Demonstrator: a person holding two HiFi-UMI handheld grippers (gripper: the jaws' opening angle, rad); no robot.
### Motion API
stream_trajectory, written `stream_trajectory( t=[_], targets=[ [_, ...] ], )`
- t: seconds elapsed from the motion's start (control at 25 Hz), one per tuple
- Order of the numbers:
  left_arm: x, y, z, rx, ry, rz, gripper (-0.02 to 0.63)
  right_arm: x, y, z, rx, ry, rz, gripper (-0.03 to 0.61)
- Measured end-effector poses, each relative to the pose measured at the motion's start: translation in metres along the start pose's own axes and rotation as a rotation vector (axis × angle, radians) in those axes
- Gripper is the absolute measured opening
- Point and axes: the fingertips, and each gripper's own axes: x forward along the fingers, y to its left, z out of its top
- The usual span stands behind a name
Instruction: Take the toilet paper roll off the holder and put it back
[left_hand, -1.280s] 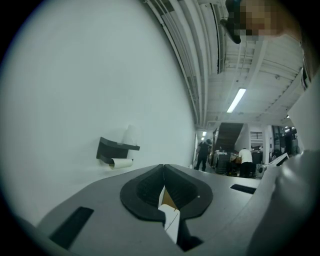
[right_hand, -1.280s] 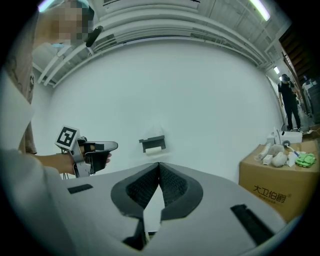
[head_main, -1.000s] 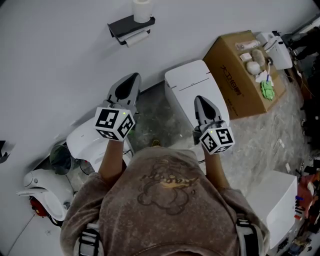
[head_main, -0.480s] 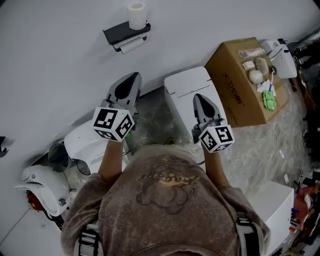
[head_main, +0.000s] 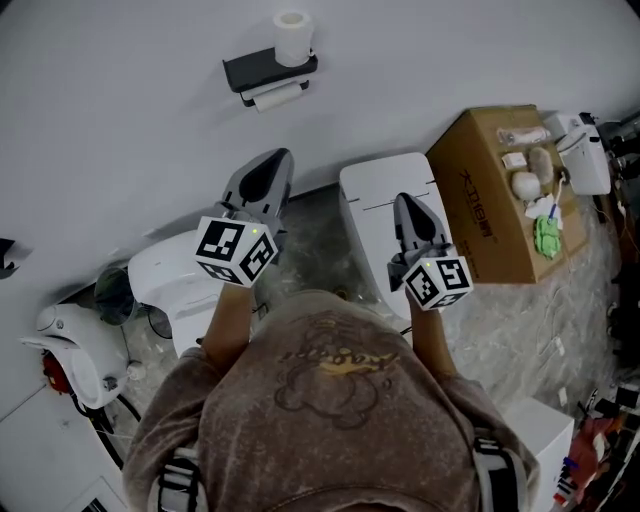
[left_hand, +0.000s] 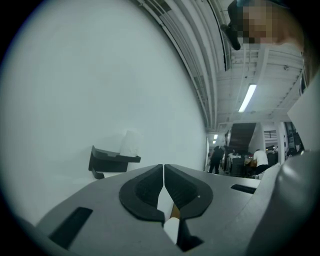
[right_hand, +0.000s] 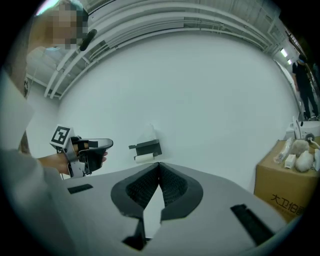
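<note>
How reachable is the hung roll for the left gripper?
Probably yes: only bare wall shows between the left gripper and the roll under the holder. Its jaws are shut and would need opening first.

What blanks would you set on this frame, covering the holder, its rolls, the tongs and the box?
1. The holder is fixed to the ____.
2. The top roll stands upright on the holder, and the lower roll hangs ____ it.
3. The left tongs and right tongs are both ____ and hold nothing.
4. In the head view the box sits to the holder's ____.
Missing words: wall; under; shut; right.
</note>
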Motion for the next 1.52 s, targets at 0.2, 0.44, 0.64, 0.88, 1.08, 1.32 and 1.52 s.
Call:
stream_trajectory(
  t=[0.2, 0.44, 0.64, 0.88, 1.08, 1.32, 1.52],
  targets=[
    [0.001, 0.002, 0.004, 0.016, -0.011, 0.033, 0.021, 0.007, -0.002, -0.001, 0.009, 0.006, 0.034, -0.002],
    [0.007, 0.011, 0.017, 0.026, -0.029, 0.056, 0.102, 0.009, -0.004, -0.005, 0.017, 0.014, 0.048, -0.002],
    [0.016, 0.018, 0.031, 0.039, -0.045, 0.065, 0.231, 0.005, -0.005, -0.004, 0.021, 0.007, 0.039, -0.002],
    [0.034, 0.031, 0.044, 0.060, -0.048, 0.076, 0.333, 0.002, -0.006, -0.007, 0.029, 0.004, 0.029, -0.002],
    [0.067, 0.047, 0.059, 0.091, -0.029, 0.085, 0.370, 0.000, -0.005, -0.009, 0.030, 0.004, 0.023, -0.002],
    [0.108, 0.075, 0.065, 0.127, 0.013, 0.122, 0.374, -0.008, -0.011, -0.010, 0.031, 0.003, -0.004, -0.002],
    [0.141, 0.092, 0.065, 0.150, 0.052, 0.150, 0.374, -0.016, -0.022, -0.010, 0.034, 0.003, -0.040, -0.002]
  ],
)
